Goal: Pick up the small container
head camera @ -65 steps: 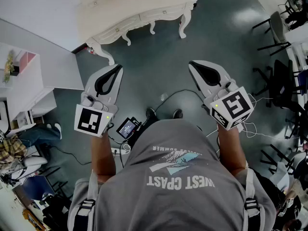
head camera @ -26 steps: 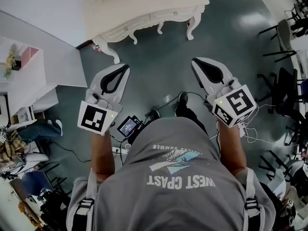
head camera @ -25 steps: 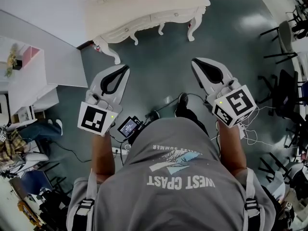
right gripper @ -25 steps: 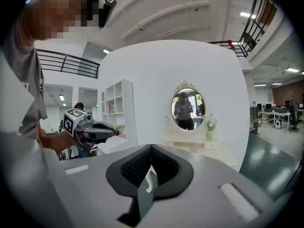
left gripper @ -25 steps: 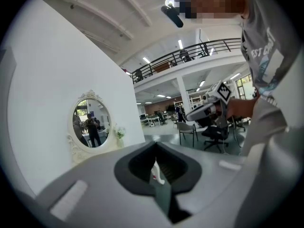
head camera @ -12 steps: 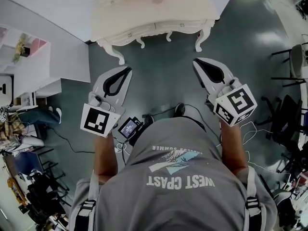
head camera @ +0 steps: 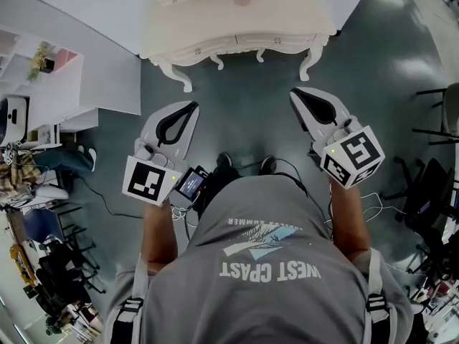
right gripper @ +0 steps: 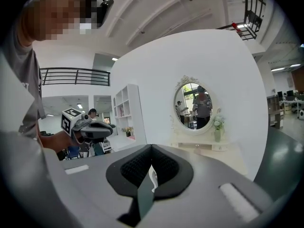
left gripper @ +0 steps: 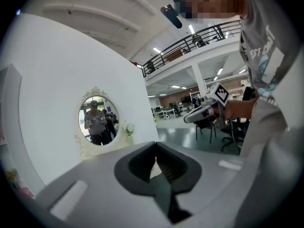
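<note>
Big open-plan office/lab hall with a mock bedroom corner staged inside it. Home-set bits: white dressing table (head camera: 237, 20) with an oval mirror (right gripper: 194, 105) and a vase of flowers (right gripper: 217, 129), backed by a free-standing white partition wall (right gripper: 147, 75), with a white shelf unit (right gripper: 124, 109) beside it. Workplace bits all around: polished grey floor (head camera: 244, 113), black office chairs (head camera: 430, 185), loose cables (head camera: 374, 198), mezzanine railing (left gripper: 190, 41) overhead, ceiling strip lights (left gripper: 156, 50), desk rows (left gripper: 167, 112) far back.
</note>
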`<state>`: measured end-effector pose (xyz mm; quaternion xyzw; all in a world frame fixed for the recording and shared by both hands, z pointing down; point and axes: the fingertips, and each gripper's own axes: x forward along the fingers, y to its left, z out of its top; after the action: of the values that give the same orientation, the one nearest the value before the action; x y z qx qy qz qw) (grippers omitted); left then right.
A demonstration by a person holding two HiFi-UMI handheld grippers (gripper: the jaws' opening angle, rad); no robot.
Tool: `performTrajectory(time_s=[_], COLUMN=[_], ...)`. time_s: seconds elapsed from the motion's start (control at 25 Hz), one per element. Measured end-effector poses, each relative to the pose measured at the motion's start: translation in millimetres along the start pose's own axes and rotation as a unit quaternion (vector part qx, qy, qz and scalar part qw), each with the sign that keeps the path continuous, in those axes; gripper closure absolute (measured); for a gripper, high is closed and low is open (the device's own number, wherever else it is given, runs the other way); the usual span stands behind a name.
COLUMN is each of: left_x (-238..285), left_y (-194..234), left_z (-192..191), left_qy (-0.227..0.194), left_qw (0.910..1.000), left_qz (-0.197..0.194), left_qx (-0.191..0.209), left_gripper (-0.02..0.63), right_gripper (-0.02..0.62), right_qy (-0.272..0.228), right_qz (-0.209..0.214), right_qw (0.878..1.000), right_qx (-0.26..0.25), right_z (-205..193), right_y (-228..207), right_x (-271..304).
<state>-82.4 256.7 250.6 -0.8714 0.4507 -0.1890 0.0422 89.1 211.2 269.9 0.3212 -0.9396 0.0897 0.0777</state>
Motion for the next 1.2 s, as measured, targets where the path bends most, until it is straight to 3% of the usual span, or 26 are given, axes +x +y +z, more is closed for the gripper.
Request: performTrajectory(time_s=[0.28,0.52,0.72,1.2], left_x=[33.0,76.3,103.1,140.8], left_y=[12.5,36.9,73.1,167.0], left_z=[-2.6,1.7,14.4,3.8], left_qy=[-0.003,-0.026,-0.052,-0.081], left_qw=[0.9992,0.9949,0.9893,0.9771], left_qz=[-0.039,-0.096,-0.133,-0.195], left_qx=[0.004,0.018,0.031,0.029], left_gripper=[0.604,0.604,0.604,0.604], right_gripper=[0.594,0.594,0.594,0.594], right_qy=[0.006,0.011,0.007,0.013], right_qz=[-0.032,-0.093,-0.141,-0.210], right_qw=[0.999,0.995,0.990,0.977], right_qx=[0.016,0.024,0.029,0.021], right_z=[-7.0,-6.4,9.8,45.2], right_y=[-16.4,-41.1,-56.0,-66.3], right_x=[4.8,13.0,34.0,109.5])
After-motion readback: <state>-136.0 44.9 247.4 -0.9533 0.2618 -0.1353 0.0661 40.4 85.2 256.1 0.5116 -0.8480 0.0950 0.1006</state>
